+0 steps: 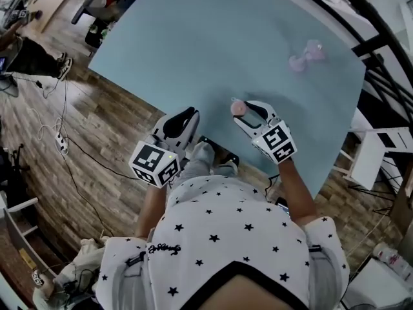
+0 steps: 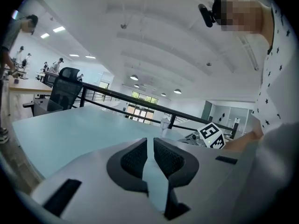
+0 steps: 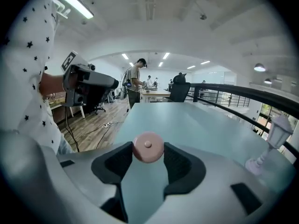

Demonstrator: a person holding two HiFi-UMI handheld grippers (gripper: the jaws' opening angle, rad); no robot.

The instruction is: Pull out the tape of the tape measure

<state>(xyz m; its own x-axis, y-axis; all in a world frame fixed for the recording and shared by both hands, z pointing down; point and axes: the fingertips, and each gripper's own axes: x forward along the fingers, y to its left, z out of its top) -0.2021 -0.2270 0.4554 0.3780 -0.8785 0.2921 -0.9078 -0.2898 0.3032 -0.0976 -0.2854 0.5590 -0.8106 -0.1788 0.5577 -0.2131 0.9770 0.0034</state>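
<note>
A small round pink tape measure (image 3: 148, 147) is gripped by the right tool (image 3: 148, 158). One pad is pressed against each side of its case, so the flat face with the centre button is turned toward that tool's camera. The case appears to be held clear of the pale blue tabletop (image 1: 213, 44), above the edge nearest the person. This is judged to leave room around it for the tape end to be reached. No tape is seen drawn out, and the tab cannot be made out.

The left tool (image 1: 184, 118) is closed with nothing between its pads. It is held over the tabletop's near edge, apart from the tape measure and to its left in the head view. This free tool is judged to be meant for taking the tape end while the case is steadied by the other. A pale ornament (image 1: 306, 55) is seen standing farther across the tabletop, away from both tools.
</note>
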